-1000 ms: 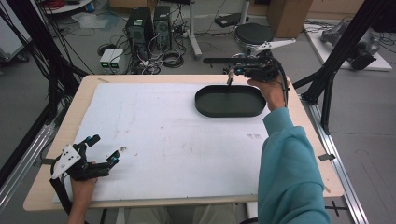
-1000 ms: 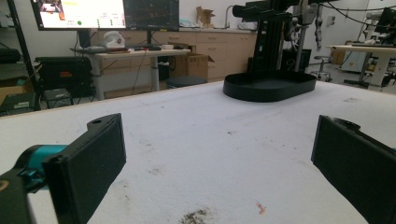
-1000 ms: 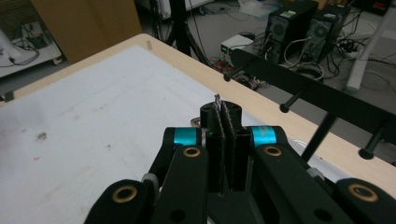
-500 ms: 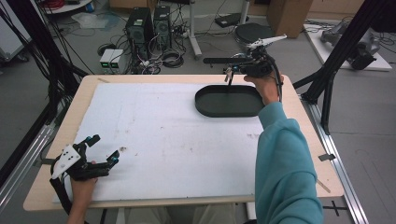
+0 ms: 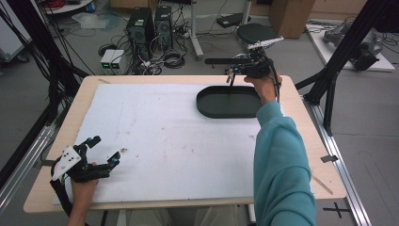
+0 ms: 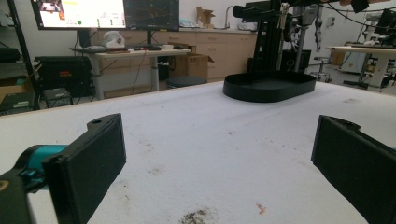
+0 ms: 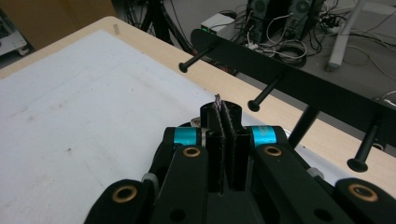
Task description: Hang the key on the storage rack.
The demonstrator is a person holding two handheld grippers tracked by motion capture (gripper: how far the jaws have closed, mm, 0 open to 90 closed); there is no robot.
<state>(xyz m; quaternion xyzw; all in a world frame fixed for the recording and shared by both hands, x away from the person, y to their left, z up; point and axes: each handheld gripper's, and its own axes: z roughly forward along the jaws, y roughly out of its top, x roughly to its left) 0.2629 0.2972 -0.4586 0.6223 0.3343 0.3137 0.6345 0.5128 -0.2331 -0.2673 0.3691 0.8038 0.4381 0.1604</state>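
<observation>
My right gripper hovers above the far rim of a black oval tray, close to a black bar rack with pegs. In the right gripper view its jaws are pressed flat together, with the peg rack just beyond them. A thin frayed edge shows at the pad tips; I cannot tell what it is. My left gripper rests at the front left of the table, open, with bare white mat between its jaws. In that view the tray lies far ahead.
A white mat with small dirt specks covers most of the wooden table. Black frame poles stand at both sides. Computers and cables lie on the floor beyond the far edge.
The right hand has shifted slightly left along the rack with its gripper still shut. The left gripper has stayed where it was.
</observation>
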